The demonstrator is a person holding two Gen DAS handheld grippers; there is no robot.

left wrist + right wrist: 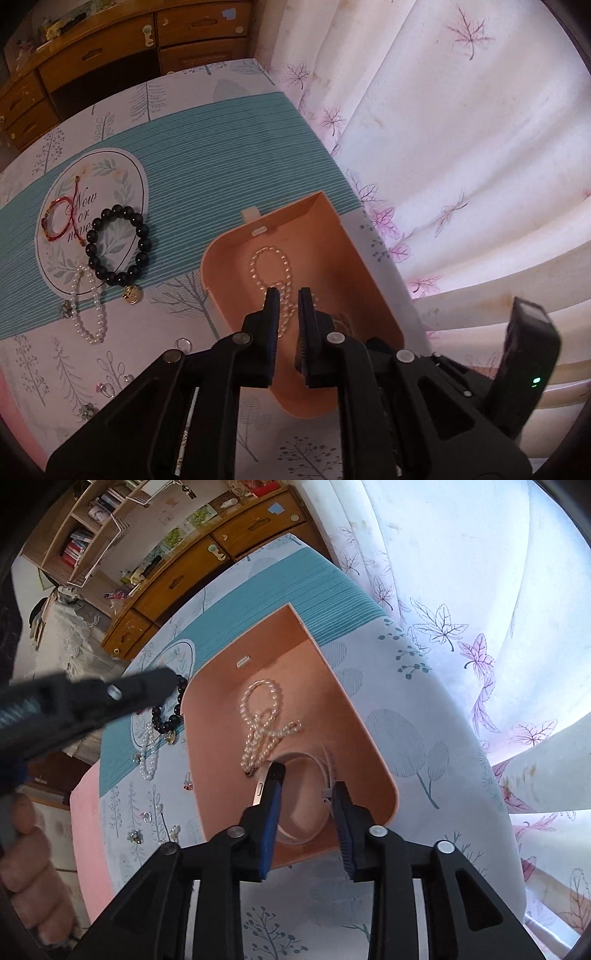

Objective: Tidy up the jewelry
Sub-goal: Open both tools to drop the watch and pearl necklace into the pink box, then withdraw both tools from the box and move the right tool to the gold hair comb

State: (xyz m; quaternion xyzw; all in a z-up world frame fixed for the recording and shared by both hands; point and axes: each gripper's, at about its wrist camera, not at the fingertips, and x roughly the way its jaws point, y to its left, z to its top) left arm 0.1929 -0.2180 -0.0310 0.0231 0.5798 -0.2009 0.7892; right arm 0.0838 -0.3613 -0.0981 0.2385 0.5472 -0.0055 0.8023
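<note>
Two pieces already lie in the peach box [373, 775]: a pearl necklace [260, 723] and a pale bangle [295, 834]. My right gripper [308, 777] hangs over that bangle, its jaws partly apart and straddling it without pressing. My left gripper [288, 295] is nearly closed, holding nothing. The black bead bracelet [118, 243] lies on the tablecloth [207, 125] left of the box, nearer my left hand, I judge.

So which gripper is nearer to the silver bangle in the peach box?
Right. The right gripper straddles the silver bangle; the left gripper is off to the side, toward the black bead bracelet.
</note>
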